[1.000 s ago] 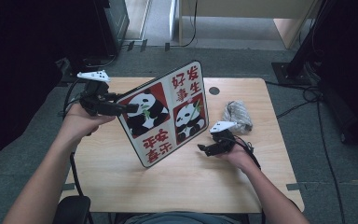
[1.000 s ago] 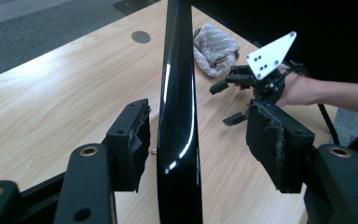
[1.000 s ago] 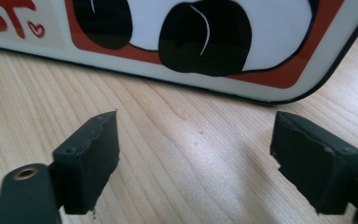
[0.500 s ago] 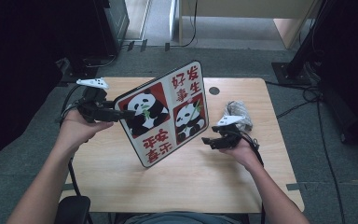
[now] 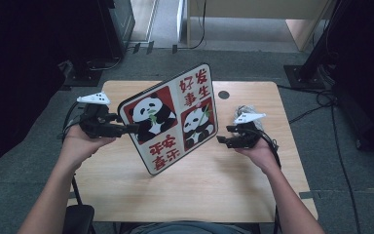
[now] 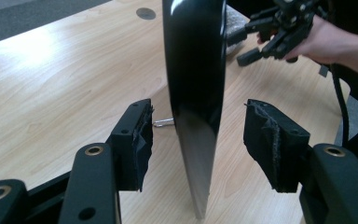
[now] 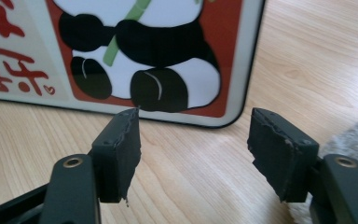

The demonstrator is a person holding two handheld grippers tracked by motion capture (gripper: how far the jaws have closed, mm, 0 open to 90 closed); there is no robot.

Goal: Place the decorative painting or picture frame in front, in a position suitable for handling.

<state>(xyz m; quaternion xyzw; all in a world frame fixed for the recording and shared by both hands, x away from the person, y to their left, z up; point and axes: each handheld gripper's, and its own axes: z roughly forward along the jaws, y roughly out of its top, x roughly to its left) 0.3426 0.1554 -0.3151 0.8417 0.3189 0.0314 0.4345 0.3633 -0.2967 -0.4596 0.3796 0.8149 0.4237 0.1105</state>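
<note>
Standing up on the wooden table [image 5: 214, 175], the panda board [image 5: 173, 117] leans between two grippers

Its thin edge sits between the left gripper [image 6: 198, 135] pads, which have just been opening and do not press it. Just beside the board's other side, the right gripper [image 7: 193, 154] has been closing, its jaws apart with nothing in them

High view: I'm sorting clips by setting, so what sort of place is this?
Probably a lab or office recording bay: a lone wooden table on grey carpet, loose cables across the floor, and dark equipment stands around it.
</note>
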